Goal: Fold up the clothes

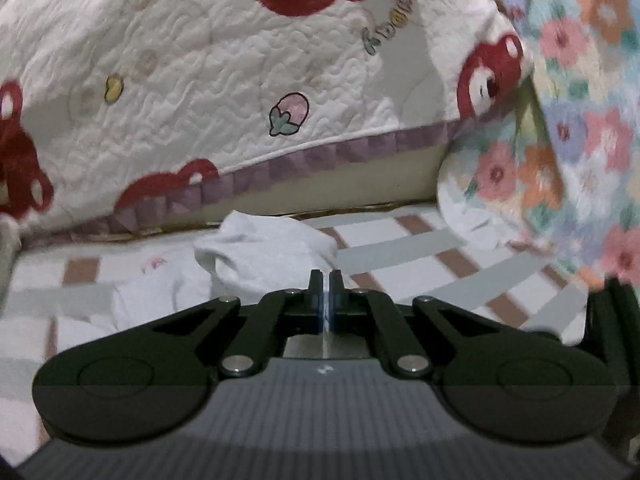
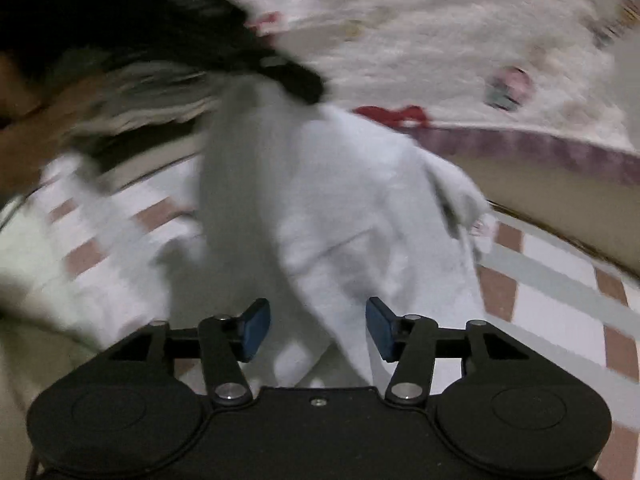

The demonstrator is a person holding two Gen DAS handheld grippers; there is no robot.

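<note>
A white garment (image 1: 264, 252) lies crumpled on the checked sheet ahead of my left gripper (image 1: 325, 280). The left jaws are pressed together with a thin white strip of cloth between the pads. In the right wrist view the same white garment (image 2: 340, 208) hangs lifted, its top held by the left gripper (image 2: 294, 76), seen blurred at upper left. My right gripper (image 2: 318, 326) is open, its blue pads (image 2: 256, 330) either side of the garment's lower hanging part without closing on it.
A quilted white blanket with red bears and a purple border (image 1: 224, 80) is piled behind. A floral blanket (image 1: 580, 120) hangs at the right. The bed sheet (image 1: 420, 264) has brown and grey checks. A person's arm (image 2: 24, 132) shows blurred at left.
</note>
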